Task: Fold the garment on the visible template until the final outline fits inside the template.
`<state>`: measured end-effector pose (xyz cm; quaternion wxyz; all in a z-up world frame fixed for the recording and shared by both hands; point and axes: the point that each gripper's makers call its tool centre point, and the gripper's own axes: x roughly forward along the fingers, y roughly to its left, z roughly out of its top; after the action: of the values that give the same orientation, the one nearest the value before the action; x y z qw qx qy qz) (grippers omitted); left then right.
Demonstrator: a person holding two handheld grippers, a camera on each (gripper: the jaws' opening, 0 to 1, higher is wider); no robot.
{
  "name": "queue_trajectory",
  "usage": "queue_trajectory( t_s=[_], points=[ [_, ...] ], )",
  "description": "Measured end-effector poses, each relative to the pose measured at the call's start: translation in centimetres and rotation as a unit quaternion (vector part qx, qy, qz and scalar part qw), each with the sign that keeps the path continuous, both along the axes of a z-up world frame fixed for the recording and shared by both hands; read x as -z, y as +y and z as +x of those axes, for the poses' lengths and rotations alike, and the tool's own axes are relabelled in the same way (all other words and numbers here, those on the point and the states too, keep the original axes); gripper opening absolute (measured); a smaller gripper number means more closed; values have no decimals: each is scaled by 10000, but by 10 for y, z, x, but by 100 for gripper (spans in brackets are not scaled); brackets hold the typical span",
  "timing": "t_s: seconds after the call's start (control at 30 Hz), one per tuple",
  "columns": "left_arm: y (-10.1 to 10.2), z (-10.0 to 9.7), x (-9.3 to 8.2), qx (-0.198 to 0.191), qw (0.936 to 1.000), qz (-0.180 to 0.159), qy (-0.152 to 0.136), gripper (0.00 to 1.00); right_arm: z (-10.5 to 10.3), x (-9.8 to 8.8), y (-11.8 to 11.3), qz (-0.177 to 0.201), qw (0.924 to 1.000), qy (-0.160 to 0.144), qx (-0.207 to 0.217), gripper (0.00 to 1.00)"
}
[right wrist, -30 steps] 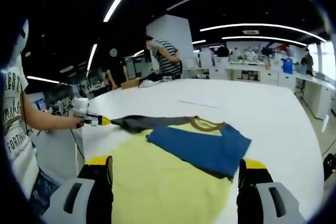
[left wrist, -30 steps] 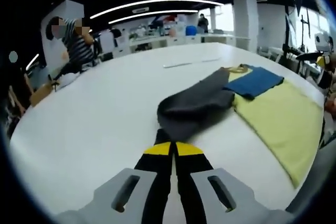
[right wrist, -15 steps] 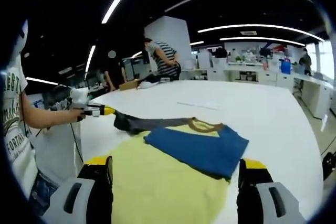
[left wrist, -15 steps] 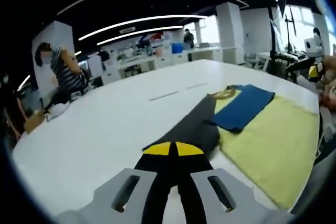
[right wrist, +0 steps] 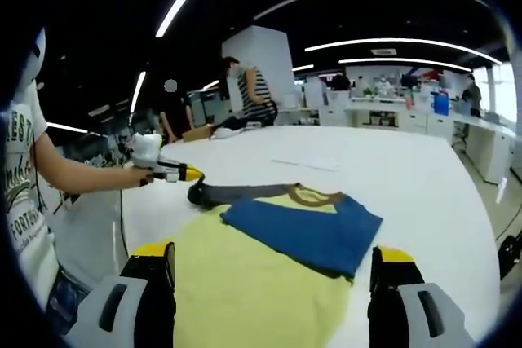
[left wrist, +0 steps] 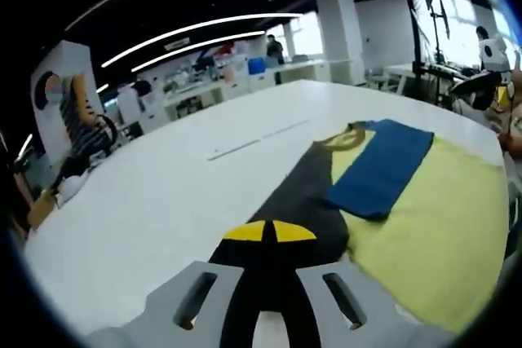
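The left gripper (left wrist: 262, 232) has its jaws clamped on the grey sleeve (left wrist: 303, 197) of the garment (right wrist: 306, 230), lifting it just above the tabletop (left wrist: 163, 201). The right gripper (right wrist: 273, 270) hovers with jaws wide apart over the yellow template (right wrist: 245, 299). To do this fold well, carry the sleeve across onto the blue body, lay it flat and let go only once it sits inside the template's edge. The garment lies across the template's far end, its long axis running from sleeve to blue panel, collar (right wrist: 314, 196) pointing away.

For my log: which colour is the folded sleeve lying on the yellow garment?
Blue sleeve, clearest in the right gripper view.
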<state>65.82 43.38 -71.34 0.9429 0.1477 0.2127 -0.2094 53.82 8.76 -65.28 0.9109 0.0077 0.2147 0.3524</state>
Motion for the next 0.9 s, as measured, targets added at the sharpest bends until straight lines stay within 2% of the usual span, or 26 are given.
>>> queue_trajectory(
  t_s=[0.1, 0.3, 0.37, 0.53, 0.63, 0.77, 0.9],
  points=[
    [4, 7, 13, -8, 9999, 110, 100, 0, 0, 0, 1, -6, 10000, -1, 24, 99],
    [9, 8, 21, 0, 9996, 212, 197, 0, 0, 1, 2, -23, 10000, -6, 55, 99],
    [11, 6, 19, 16, 9995, 275, 143, 1, 0, 0, 2, -20, 10000, -4, 56, 99],
    [19, -2, 12, -13, 9994, 333, 7, 16, 1, 0, 6, -15, 10000, -14, 31, 99],
    [28, -8, 5, -66, 9995, 303, -66, 22, 1, -1, 7, 0, 10000, -23, 1, 99],
    [38, -17, -4, -169, 9996, 161, -141, 25, 0, -1, 10, 16, 10000, -22, -19, 99],
    [45, -17, -10, -398, 9990, -101, -176, 21, -1, -1, 13, 20, 10000, -4, -33, 99]
  ],
)
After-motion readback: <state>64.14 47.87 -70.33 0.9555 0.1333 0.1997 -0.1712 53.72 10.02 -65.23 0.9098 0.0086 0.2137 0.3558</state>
